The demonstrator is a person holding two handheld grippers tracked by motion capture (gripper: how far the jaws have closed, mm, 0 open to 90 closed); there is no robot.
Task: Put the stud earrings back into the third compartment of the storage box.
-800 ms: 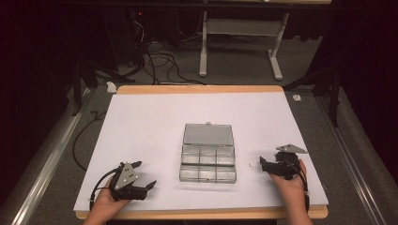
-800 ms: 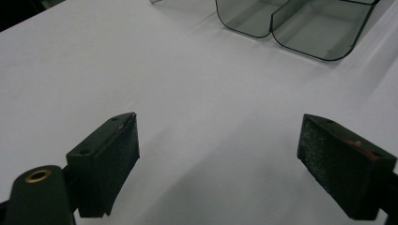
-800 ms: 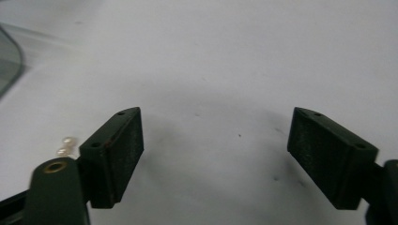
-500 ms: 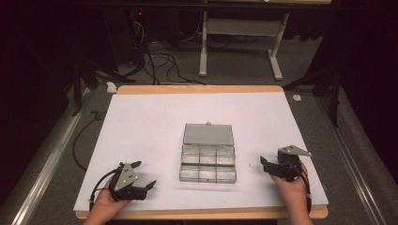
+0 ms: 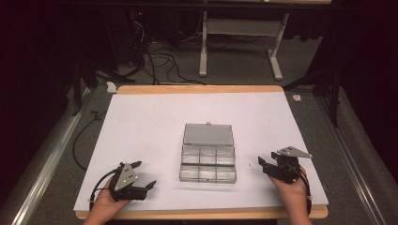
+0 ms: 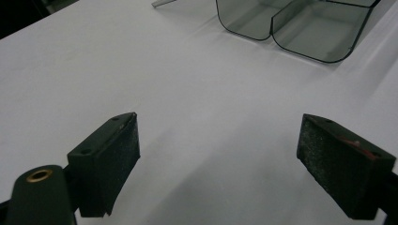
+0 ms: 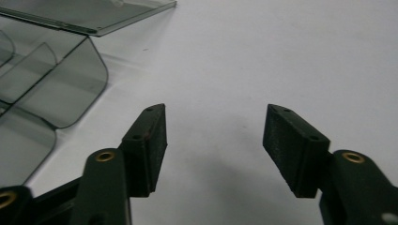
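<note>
Two grippers low on the white table top (image 5: 155, 122), both w/ jaws spread, nothing between. Left gripper (image 5: 143, 177) near front-left edge, right gripper (image 5: 261, 163) at front-right. Clear compartment box (image 5: 208, 159) sits mid-table btwn them, lid (image 5: 208, 134) laid open at back. Tiny white bit (image 5: 250, 165) just off right gripper's tips.

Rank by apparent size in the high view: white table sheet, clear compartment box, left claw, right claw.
1. White table sheet, largest by far.
2. Clear compartment box with its lid open.
3. Left claw and right claw: they look about alike, so I won't rank one over the other.
</note>
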